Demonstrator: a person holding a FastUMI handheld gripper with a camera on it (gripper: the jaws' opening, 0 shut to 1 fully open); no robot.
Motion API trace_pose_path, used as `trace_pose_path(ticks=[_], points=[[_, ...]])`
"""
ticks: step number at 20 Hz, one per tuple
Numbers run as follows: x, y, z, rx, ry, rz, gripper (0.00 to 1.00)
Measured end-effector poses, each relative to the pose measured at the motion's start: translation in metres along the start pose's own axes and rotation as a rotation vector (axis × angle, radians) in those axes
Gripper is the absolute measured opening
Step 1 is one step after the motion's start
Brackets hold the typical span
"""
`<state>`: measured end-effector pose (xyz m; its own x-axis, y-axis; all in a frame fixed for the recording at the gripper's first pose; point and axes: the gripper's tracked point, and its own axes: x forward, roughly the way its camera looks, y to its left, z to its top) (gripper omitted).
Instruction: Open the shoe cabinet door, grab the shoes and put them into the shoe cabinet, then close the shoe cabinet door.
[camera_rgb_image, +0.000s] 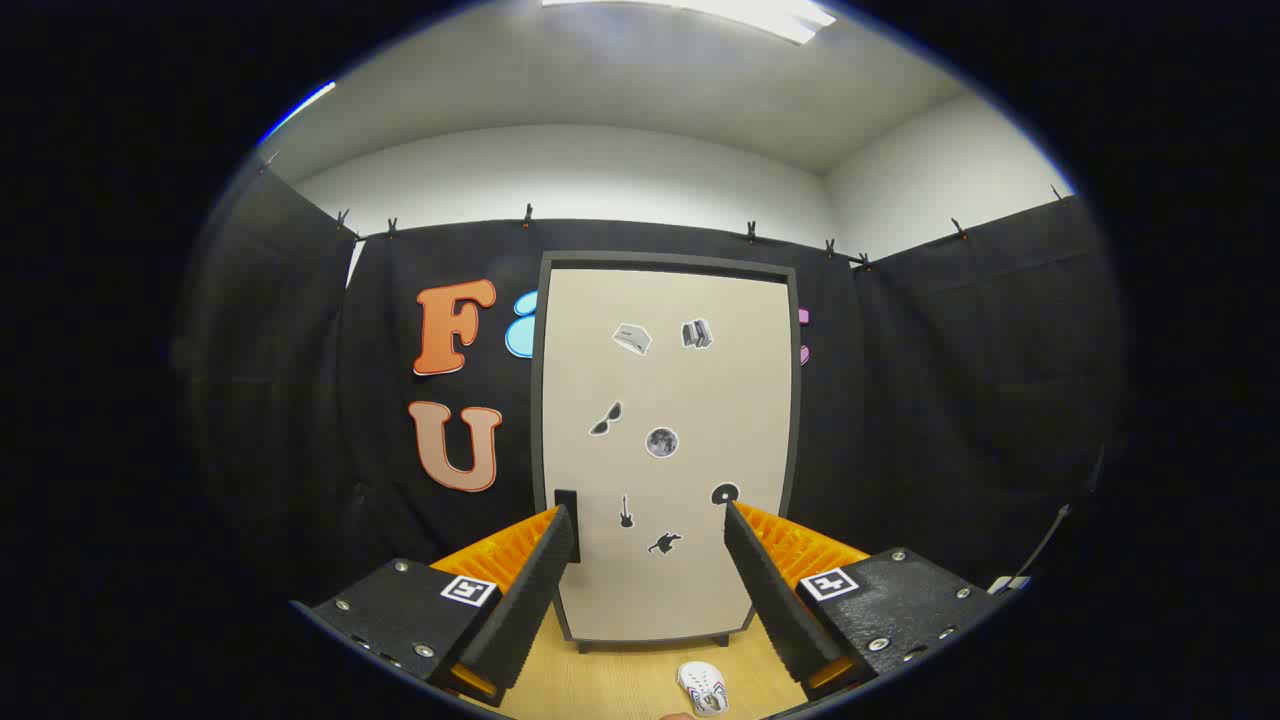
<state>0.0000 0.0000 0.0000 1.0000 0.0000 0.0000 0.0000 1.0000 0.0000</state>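
- My claw (650, 520) hangs open; its fingers' (535, 590) inner pads look ridged and matt, like foam.
- The shoe cabinet door (665, 400) is a smooth, matt panel.
- The floor (620, 685) looks like light wood.
- The shoe (703, 688) seems soft fabric.
- The booth wall (950, 400) is matt cloth.

No readable words, brands or nos. anywhere on the shoe cabinet door (665, 450): it carries only small picture stickers (662, 442) (sunglasses, a guitar, a disc, a round grey ball, a couple of boxy shapes), none w/ legible lettering. The gripper (650, 520), fingers spread apart w/ nothing between them, has two square black-and-white marker tags (469, 590), one on each side of its body, patterns only, no text. The white shoe (703, 688) on the floor has markings too small to read.
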Motion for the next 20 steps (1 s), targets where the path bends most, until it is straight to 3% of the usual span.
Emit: trace_pose_path(ticks=[20], points=[[0.018, 0.037, -0.029, -0.018, 0.059, 0.054, 0.95]])
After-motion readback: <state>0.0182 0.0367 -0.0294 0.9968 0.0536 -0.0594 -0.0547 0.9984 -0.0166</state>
